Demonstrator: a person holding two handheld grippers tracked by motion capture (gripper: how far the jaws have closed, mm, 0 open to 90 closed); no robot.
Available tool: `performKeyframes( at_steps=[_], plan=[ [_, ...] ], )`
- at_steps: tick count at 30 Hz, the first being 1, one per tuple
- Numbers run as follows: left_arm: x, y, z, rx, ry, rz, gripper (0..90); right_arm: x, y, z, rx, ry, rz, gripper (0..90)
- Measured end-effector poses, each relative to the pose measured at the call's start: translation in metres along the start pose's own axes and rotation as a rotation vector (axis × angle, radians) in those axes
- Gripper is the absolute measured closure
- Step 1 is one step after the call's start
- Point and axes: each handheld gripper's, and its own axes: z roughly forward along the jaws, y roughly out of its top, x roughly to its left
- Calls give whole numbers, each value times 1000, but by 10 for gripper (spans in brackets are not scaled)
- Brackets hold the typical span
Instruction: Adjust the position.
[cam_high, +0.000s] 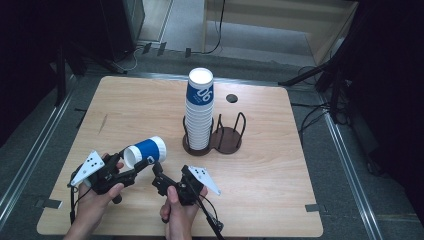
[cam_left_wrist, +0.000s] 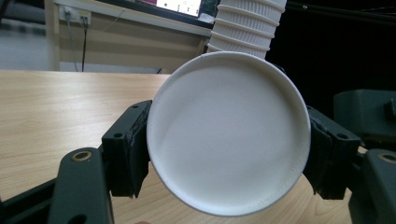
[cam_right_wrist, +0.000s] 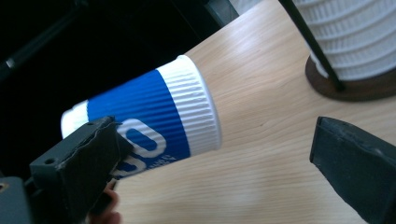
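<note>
Clamping the cup (cam_high: 145, 151) sideways, your left gripper (cam_high: 131, 167) holds its base; your right gripper (cam_high: 156, 171) gapes wide beside it.

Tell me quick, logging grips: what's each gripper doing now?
Left gripper: closed on the blue paper cup.
Right gripper: open, holding nothing.

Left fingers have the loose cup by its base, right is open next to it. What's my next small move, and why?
Probably carry the blue-and-white cup up toward the cup stack in the holder. The left gripper clamps its closed base and holds it tipped above the table; the right gripper is open beside it, holding nothing, so draw it clear first.
</note>
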Motion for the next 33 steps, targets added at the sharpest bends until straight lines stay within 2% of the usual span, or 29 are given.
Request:
performKeyframes(
  at_steps=[10,20,23,24,28,33],
  plan=[
    [-3,1,-1,-19,-10,3,282,3,1,5,41,47,349,18],
    [-5,-1,1,-26,-16,16,282,2,2,12,106,100,644,18],
    [-7,-1,2,-28,-22,21,282,4,2,14,118,107,711,18],
    [-7,-1,2,-28,-22,21,281,4,2,14,118,107,711,18],
    [-10,-3,3,-25,-32,25,281,1,2,20,135,114,804,18],
    [-13,-4,5,-20,-49,33,282,-3,4,27,128,129,857,18]
  ],
)
